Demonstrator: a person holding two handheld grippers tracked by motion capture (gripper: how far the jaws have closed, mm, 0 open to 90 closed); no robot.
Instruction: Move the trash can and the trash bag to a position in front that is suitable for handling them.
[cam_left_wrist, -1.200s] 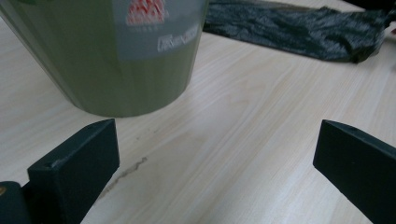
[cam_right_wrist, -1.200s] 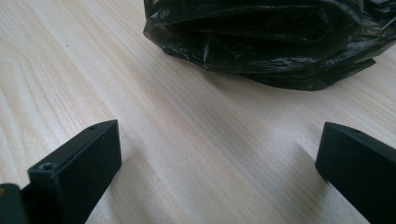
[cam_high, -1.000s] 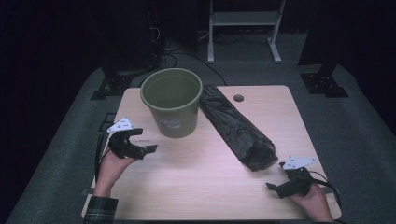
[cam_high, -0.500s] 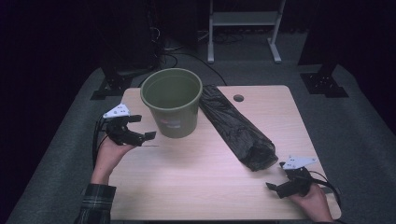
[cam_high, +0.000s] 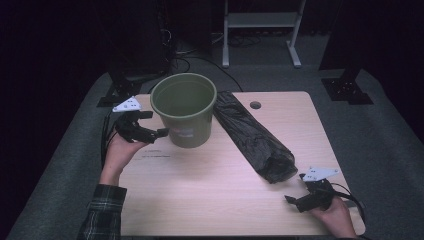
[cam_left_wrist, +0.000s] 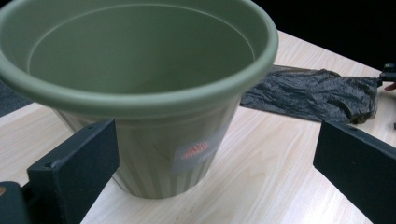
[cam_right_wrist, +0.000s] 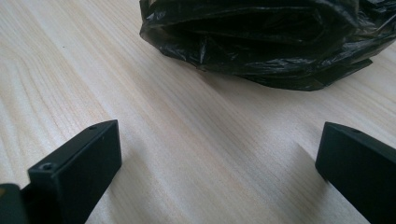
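Note:
An olive-green plastic pot (cam_high: 184, 107) stands upright and empty on the wooden table (cam_high: 210, 190), toward the back left. My left gripper (cam_high: 154, 123) is open just left of the pot's side, close to its wall. In the left gripper view the pot (cam_left_wrist: 140, 84) looms large ahead of the wide-apart jaws of that gripper (cam_left_wrist: 217, 140). A rolled black plastic bag (cam_high: 252, 136) lies diagonally to the right of the pot. My right gripper (cam_high: 294, 202) rests open near the front right corner, pointing at the bag's near end (cam_right_wrist: 261, 37), with bare table between its jaws (cam_right_wrist: 219, 144).
A round cable hole (cam_high: 255, 105) sits near the table's back edge. Behind the table stand a white metal frame (cam_high: 260, 30) and black stand feet (cam_high: 345, 85). A small printed label (cam_high: 150, 156) is on the table near my left hand.
My left gripper has moved forward and slightly right, from the near-left table area up beside the green pot. The right gripper, pot and bag have stayed put.

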